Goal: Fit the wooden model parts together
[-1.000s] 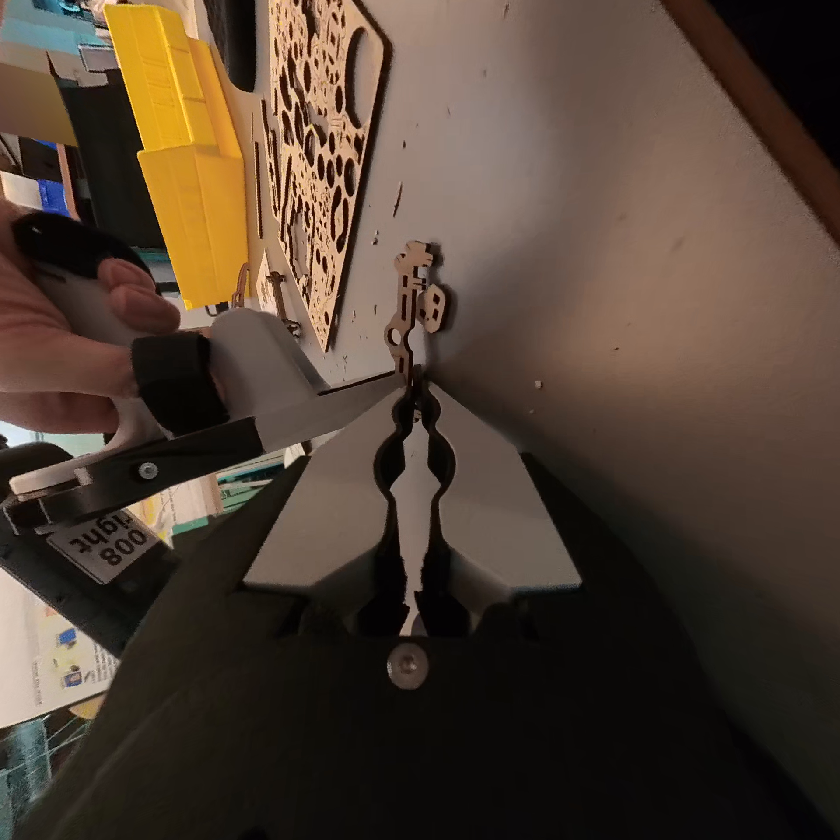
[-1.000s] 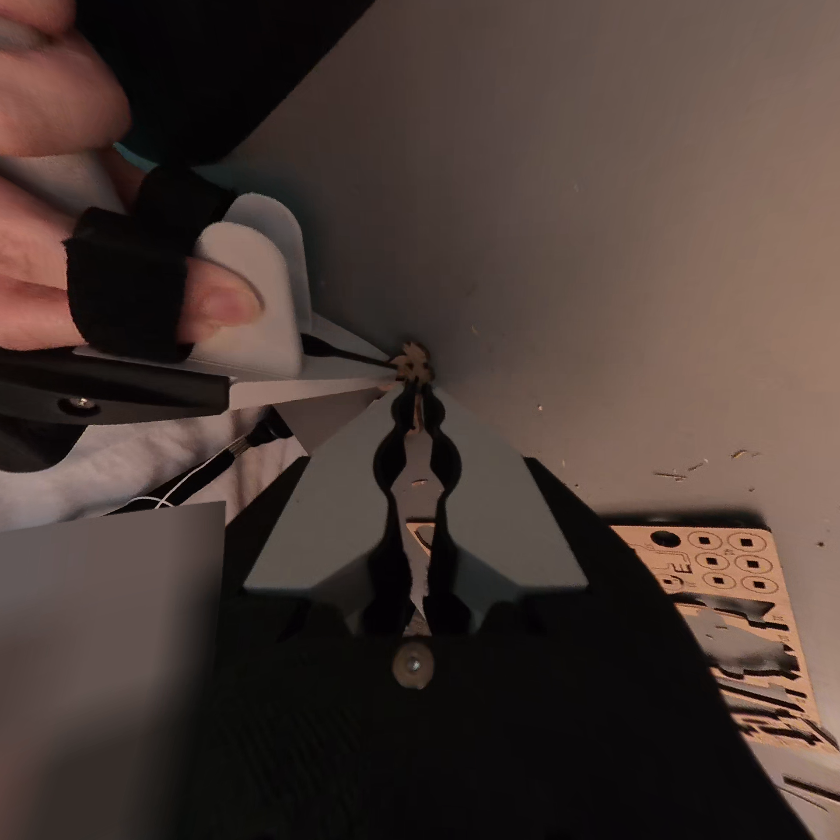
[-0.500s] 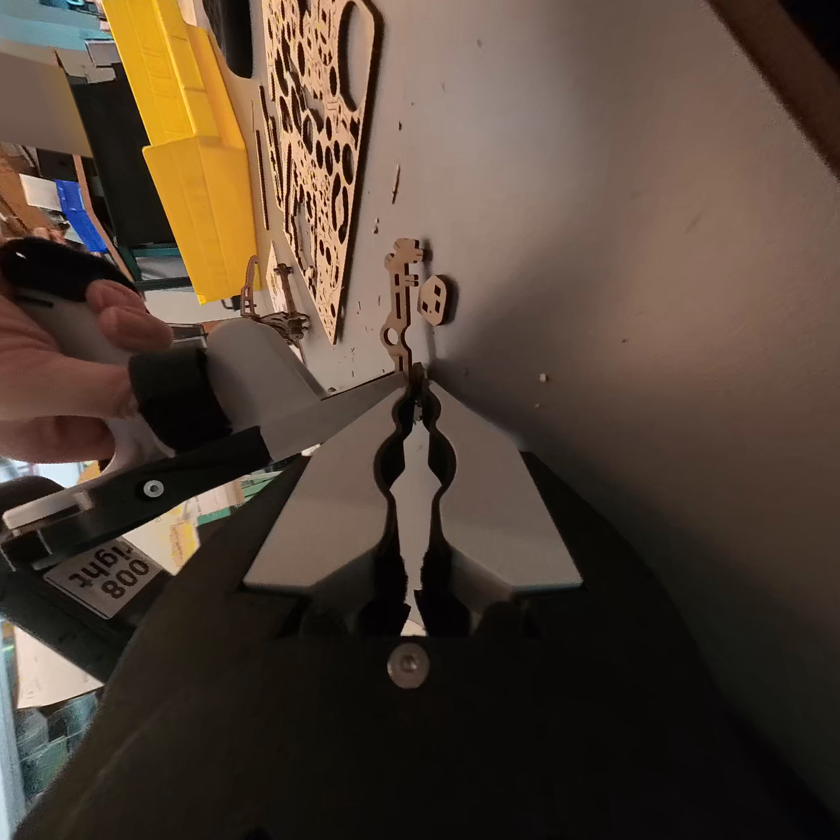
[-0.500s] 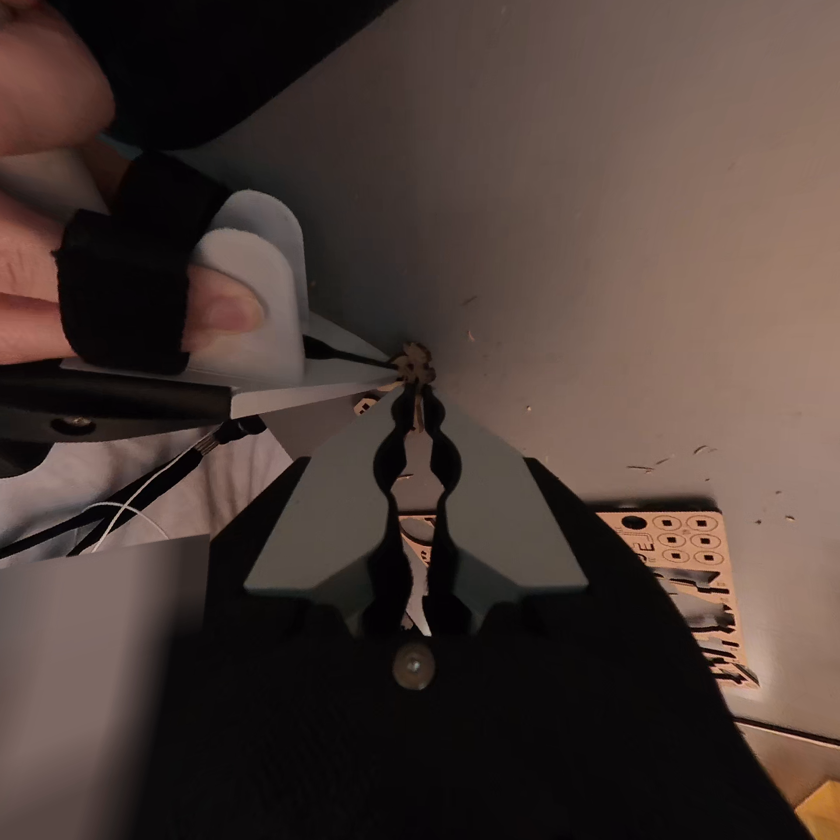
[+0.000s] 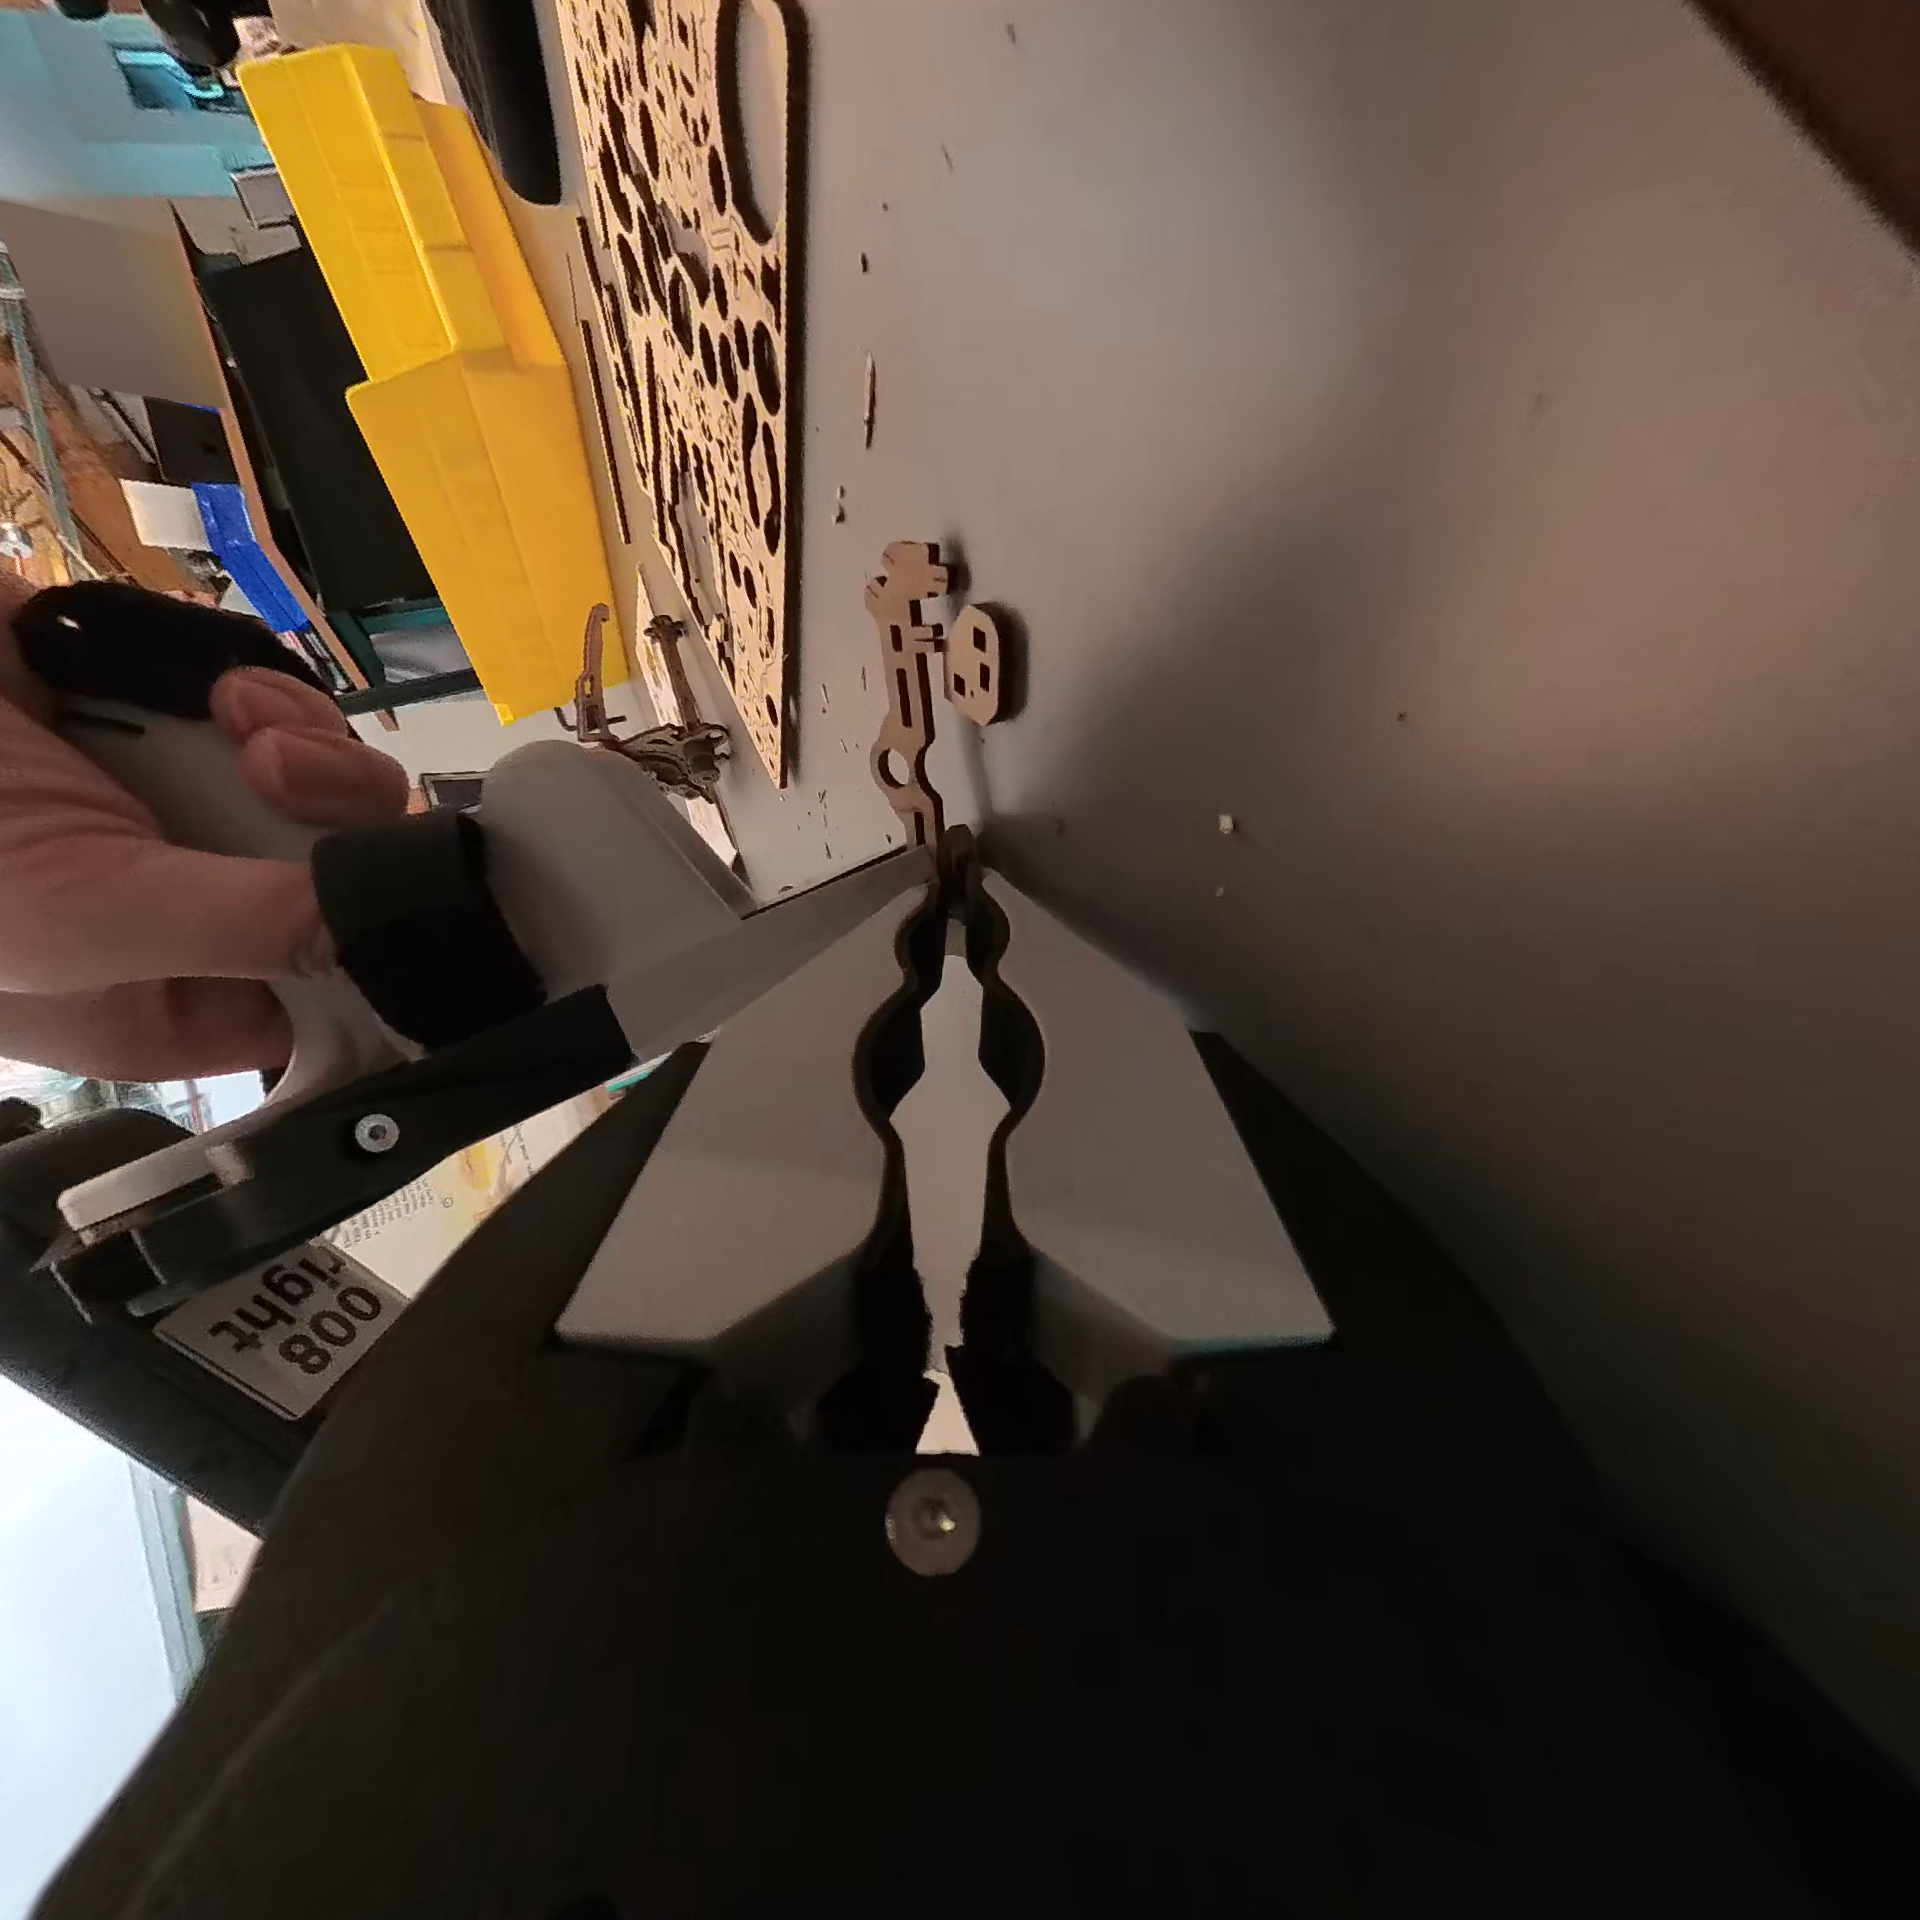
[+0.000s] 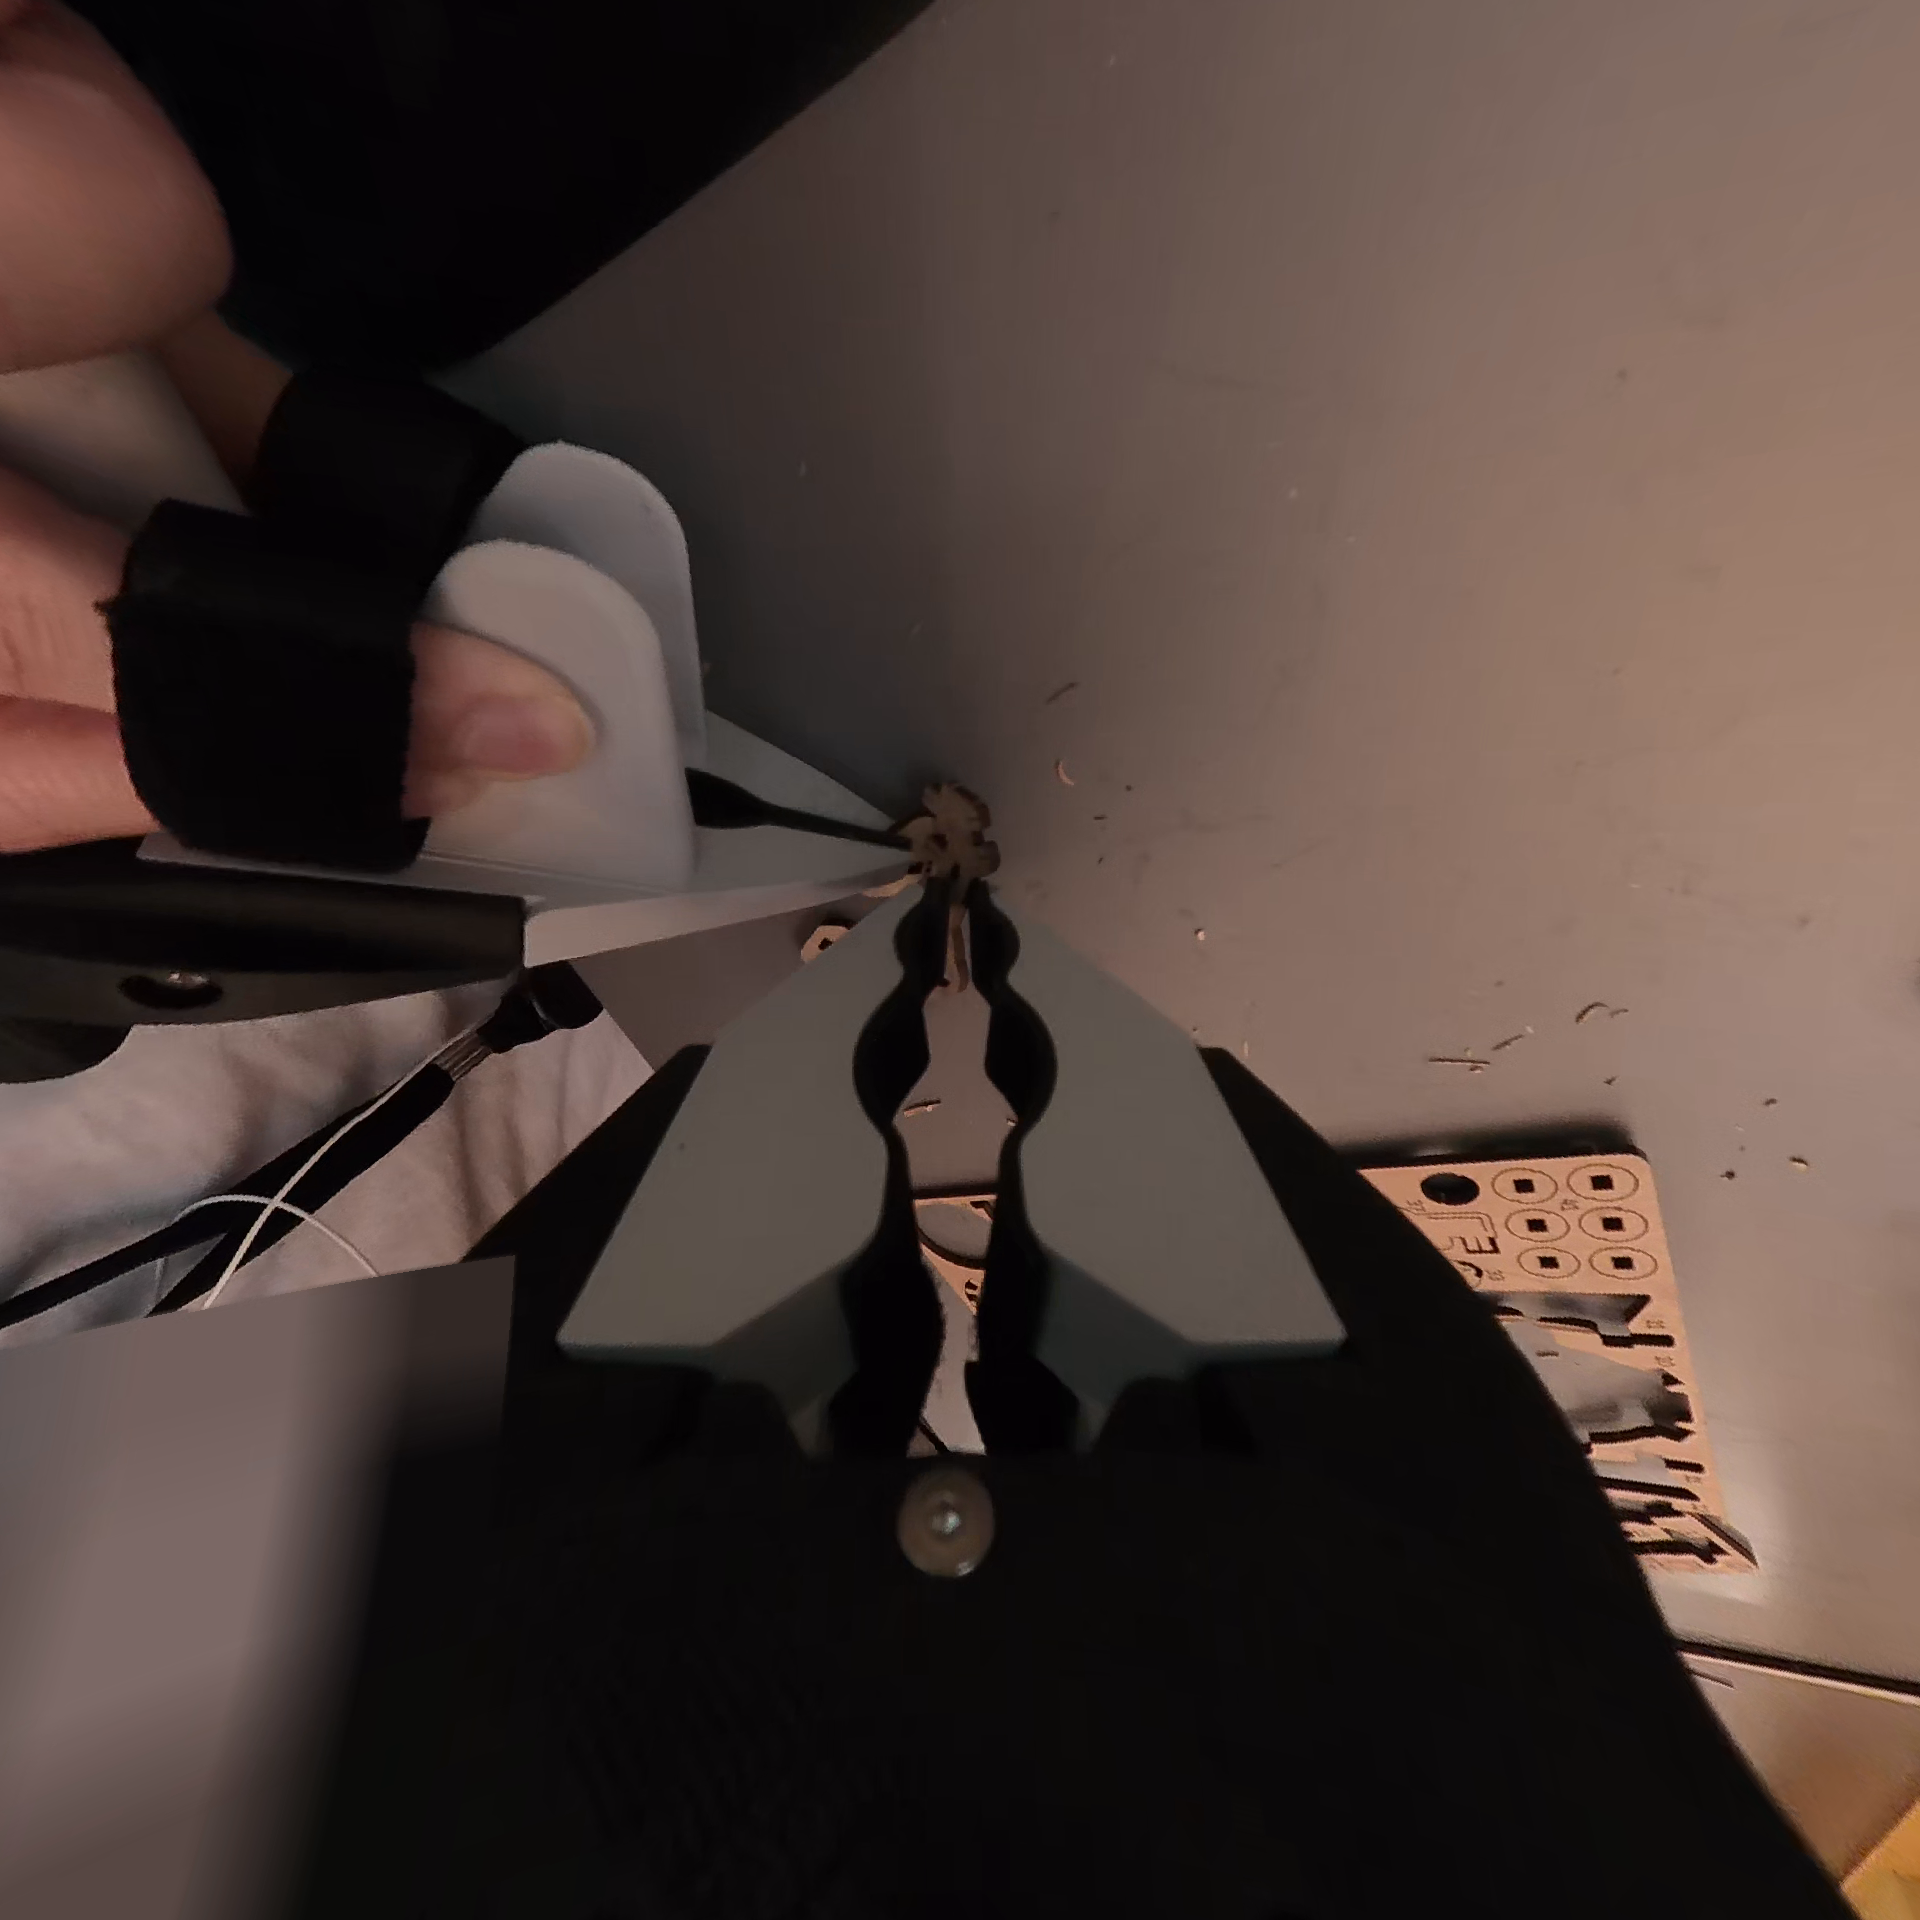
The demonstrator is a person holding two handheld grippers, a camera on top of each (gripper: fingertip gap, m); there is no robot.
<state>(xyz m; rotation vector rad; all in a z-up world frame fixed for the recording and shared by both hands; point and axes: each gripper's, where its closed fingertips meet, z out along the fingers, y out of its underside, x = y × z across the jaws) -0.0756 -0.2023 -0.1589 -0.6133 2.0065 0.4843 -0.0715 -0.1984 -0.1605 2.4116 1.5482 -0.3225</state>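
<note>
Tongs have hardly moved — left gripper and right gripper stay pinched tip-to-tip on the small wooden part above the table — fitting seems unfinished.

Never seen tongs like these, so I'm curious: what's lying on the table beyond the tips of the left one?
Past the left gripper lie a long slotted wooden piece, a small oval piece and wood crumbs. The long piece's near end is hidden behind the tips.
</note>
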